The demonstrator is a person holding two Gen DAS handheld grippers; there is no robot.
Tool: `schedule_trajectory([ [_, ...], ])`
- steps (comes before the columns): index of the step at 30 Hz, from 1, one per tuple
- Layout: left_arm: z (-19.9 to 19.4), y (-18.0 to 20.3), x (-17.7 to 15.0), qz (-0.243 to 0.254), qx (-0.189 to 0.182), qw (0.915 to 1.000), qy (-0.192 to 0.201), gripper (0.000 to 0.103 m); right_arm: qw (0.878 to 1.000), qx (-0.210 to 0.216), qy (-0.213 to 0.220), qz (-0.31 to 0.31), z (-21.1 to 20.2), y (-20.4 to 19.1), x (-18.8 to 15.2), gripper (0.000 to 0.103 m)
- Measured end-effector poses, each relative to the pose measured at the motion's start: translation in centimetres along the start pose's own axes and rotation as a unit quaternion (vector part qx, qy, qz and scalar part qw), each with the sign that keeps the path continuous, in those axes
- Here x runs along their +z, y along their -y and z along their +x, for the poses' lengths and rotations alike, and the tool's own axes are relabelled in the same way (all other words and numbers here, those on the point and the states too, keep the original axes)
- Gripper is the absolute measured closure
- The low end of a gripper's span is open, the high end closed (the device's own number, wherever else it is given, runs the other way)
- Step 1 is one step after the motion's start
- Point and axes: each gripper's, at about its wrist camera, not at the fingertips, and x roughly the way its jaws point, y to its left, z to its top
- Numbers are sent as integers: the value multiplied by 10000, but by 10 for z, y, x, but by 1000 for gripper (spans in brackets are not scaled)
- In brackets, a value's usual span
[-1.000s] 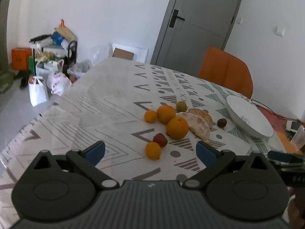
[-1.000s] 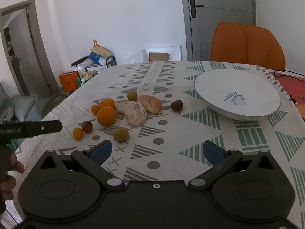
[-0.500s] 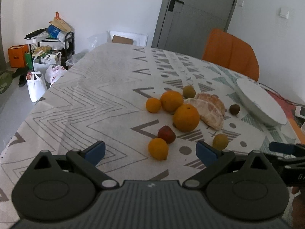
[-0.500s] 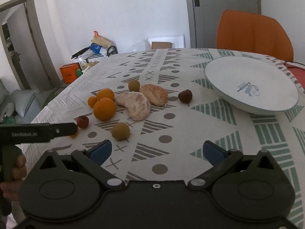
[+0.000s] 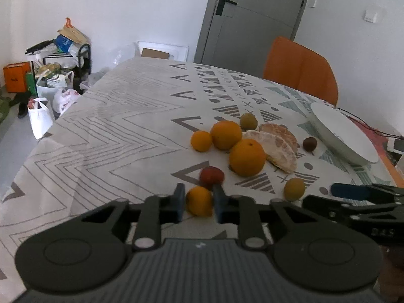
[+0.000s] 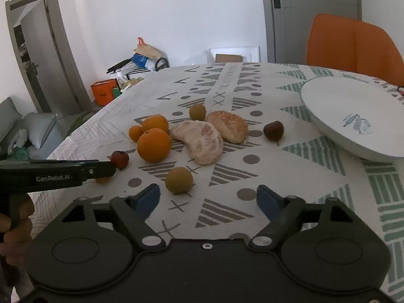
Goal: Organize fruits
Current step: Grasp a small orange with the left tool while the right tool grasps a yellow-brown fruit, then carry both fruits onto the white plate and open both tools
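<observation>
Left wrist view: the left gripper (image 5: 197, 202) has closed its blue pads on a small round orange citrus fruit (image 5: 199, 201) resting on the patterned tablecloth (image 5: 113, 131), a small red fruit (image 5: 211, 174) just beyond.

Right wrist view: the right gripper (image 6: 208, 198), jaws just narrowing with nothing between them, nears a round yellow-green fruit (image 6: 179, 179). The shallow white plate (image 6: 328, 103) waits empty. First pickup, apparently; next comes lifting towards the plate.

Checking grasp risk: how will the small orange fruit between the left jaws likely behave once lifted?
The small orange fruit looks round and smooth, so it may slip or roll from the left gripper. It looks light for its size, probably firm.
</observation>
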Motion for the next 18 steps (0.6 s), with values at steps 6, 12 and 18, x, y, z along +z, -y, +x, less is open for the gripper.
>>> schedule_trajectory([
  [6, -5, 0, -2, 6, -22, 10000, 59, 82, 9999, 121, 50, -75, 10, -7, 2, 40],
  [12, -11, 1, 0, 16, -40, 9999, 109, 82, 9990, 264, 86, -343, 17, -17, 4, 77],
  [18, -12, 9, 4, 157, -84, 9998, 125, 82, 9990, 153, 366, -204, 0, -10, 1, 78],
])
